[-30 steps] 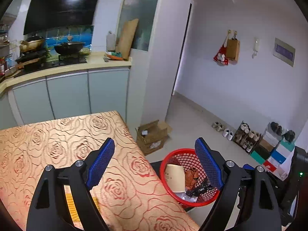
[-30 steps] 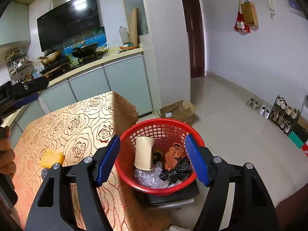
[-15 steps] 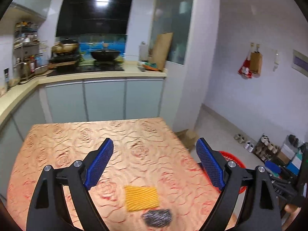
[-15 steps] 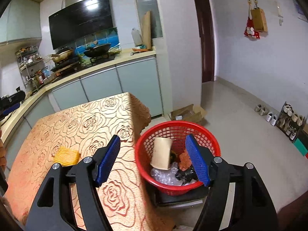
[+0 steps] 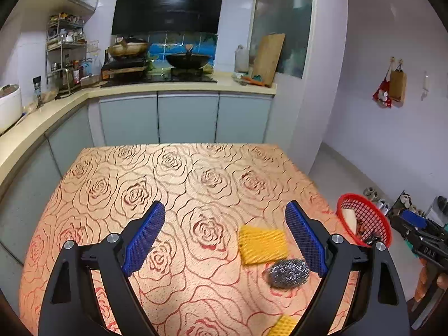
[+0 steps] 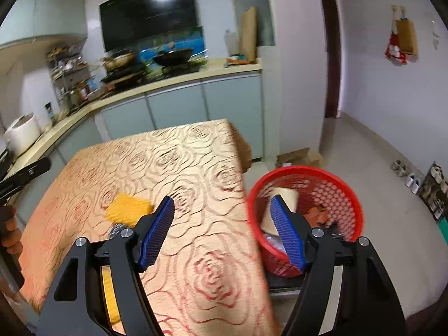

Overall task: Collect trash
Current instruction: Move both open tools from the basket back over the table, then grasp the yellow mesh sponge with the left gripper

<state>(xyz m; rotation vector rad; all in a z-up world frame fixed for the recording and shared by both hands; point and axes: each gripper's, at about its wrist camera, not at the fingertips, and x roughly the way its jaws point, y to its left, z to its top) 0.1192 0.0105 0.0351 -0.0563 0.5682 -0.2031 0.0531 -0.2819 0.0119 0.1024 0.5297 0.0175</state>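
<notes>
A yellow foam net [image 5: 261,245] lies on the rose-patterned table [image 5: 168,184], with a steel wool scrubber [image 5: 288,273] just in front of it and a second yellow piece [image 5: 282,326] at the near edge. My left gripper [image 5: 225,238] is open and empty above the table, left of these. My right gripper [image 6: 222,232] is open and empty over the table's right edge. The yellow net [image 6: 128,208] also shows in the right wrist view, left of the gripper. A red trash basket [image 6: 338,184] with trash inside stands on the floor to the right, also in the left wrist view [image 5: 364,218].
A kitchen counter [image 5: 168,86] with a wok and stove runs behind the table. A cardboard box [image 6: 299,156] sits on the floor beyond the basket. Shoes and a rack [image 6: 431,182] line the right wall.
The left gripper has swung left from the basket to face the table, bringing the yellow net and scrubber into view. The right gripper has shifted left, from over the basket toward the table edge.
</notes>
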